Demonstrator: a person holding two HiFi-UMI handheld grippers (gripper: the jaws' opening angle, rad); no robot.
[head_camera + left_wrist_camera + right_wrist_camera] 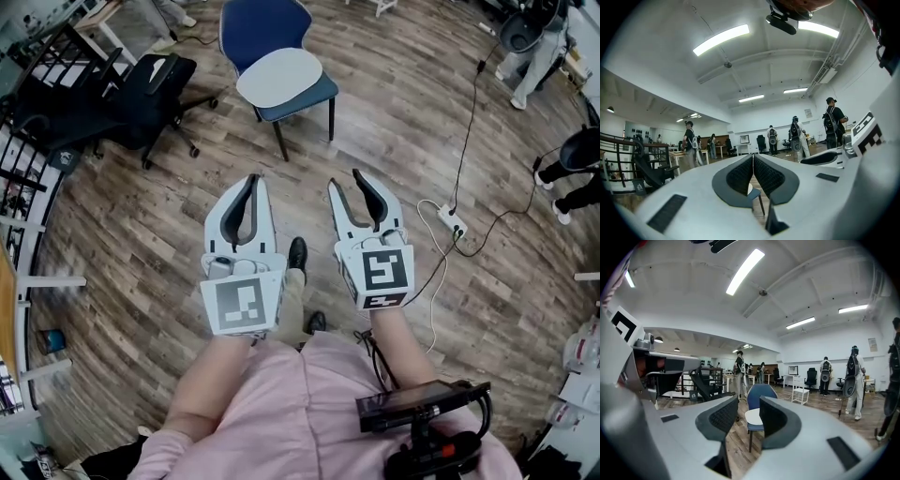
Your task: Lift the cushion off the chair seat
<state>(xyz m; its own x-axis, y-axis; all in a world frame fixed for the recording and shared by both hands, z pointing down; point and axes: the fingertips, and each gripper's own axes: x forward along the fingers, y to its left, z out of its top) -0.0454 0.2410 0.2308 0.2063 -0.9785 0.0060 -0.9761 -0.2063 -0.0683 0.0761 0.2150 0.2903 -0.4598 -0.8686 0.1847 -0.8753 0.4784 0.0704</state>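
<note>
A blue chair point(264, 28) stands on the wood floor some way ahead of me, with a pale oval cushion point(279, 77) lying on its seat. Both grippers hang well short of it, side by side over the floor. My left gripper point(252, 180) is shut, its dark pads pressed together with nothing between them; under its tips in the left gripper view I glimpse the cushion point(749, 188) and the chair's seat edge point(754, 194). My right gripper point(346, 180) is open and empty. The right gripper view frames the cushion point(752, 417) and blue chair back point(759, 397) in the gap of that gripper point(749, 398).
A black office chair point(141, 94) stands to the left of the blue one, near a dark railing point(19, 169). A white power strip point(452, 221) with cables lies on the floor at the right. People stand at the far right point(534, 47). My shoes point(297, 253) show below the grippers.
</note>
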